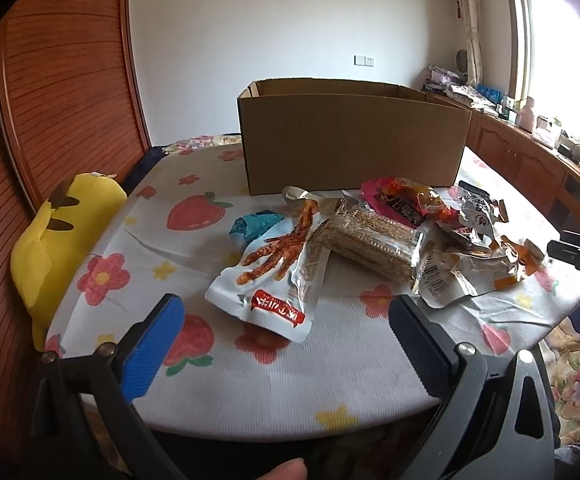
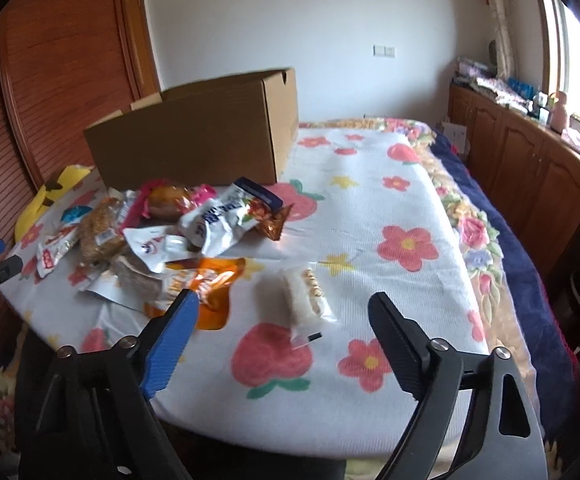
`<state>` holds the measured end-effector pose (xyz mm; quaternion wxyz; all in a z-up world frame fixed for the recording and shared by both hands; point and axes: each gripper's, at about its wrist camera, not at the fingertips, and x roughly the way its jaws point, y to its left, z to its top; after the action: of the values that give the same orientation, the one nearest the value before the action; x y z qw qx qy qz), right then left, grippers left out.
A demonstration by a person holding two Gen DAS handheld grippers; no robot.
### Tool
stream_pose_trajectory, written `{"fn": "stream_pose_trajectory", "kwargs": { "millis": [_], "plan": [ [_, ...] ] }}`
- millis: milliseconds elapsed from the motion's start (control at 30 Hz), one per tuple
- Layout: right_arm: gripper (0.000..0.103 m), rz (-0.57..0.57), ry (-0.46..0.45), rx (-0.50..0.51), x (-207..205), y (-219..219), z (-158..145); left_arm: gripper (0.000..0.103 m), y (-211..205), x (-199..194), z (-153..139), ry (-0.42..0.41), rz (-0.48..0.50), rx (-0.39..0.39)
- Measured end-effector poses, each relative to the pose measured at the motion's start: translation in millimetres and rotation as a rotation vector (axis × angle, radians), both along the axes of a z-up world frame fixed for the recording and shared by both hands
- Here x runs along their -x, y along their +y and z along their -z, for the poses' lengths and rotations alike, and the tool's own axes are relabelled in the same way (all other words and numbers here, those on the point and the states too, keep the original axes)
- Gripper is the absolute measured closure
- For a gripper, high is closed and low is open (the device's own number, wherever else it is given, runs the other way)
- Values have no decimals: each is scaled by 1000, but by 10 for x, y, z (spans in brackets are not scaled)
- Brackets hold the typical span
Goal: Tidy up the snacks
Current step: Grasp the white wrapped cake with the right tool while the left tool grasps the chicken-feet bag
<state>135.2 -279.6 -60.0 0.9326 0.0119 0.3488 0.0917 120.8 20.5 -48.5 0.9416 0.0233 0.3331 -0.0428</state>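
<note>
A pile of snack packets lies on the flowered cloth in front of an open cardboard box (image 1: 350, 140) (image 2: 193, 140). In the left wrist view a chicken-foot pouch (image 1: 273, 276) lies nearest, with a clear cracker pack (image 1: 374, 240), a red packet (image 1: 406, 200) and a teal packet (image 1: 255, 226) behind. My left gripper (image 1: 285, 312) is open just short of the pouch. In the right wrist view a clear pale snack pack (image 2: 302, 292) lies alone, apart from the pile, with an orange packet (image 2: 205, 284) to its left. My right gripper (image 2: 283, 312) is open around that pale pack's near end.
A yellow plush toy (image 1: 61, 240) lies at the table's left edge against a wooden slatted wall (image 1: 61, 92). Wooden cabinets (image 2: 530, 168) with clutter on top run along the right under a window. A flowered blanket (image 2: 490, 240) lies right of the cloth.
</note>
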Motion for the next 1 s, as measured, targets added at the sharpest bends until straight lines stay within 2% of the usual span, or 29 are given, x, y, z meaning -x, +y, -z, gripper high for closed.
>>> {"fn": "stream_pose_trajectory", "kwargs": {
  "millis": [133,400,467,567,767,1000],
  "plan": [
    [30,-41,59,36,-191,8,77,1,51,-141,29,33,10,17],
    [60,-72,117,107,-412,-6,193,3,101,-385,27,78,56,0],
    [64,-79,124,126,-439,1,213,5,85,-453,4,86,80,-13],
    [67,-86,123,139,-449,-4,220,7,72,-586,-19,109,114,-35],
    [67,-90,122,135,-463,-15,222,10,115,-852,61,222,161,-57],
    [67,-89,106,126,-459,-24,229,10,126,-1009,169,299,188,-34]
  ]
}}
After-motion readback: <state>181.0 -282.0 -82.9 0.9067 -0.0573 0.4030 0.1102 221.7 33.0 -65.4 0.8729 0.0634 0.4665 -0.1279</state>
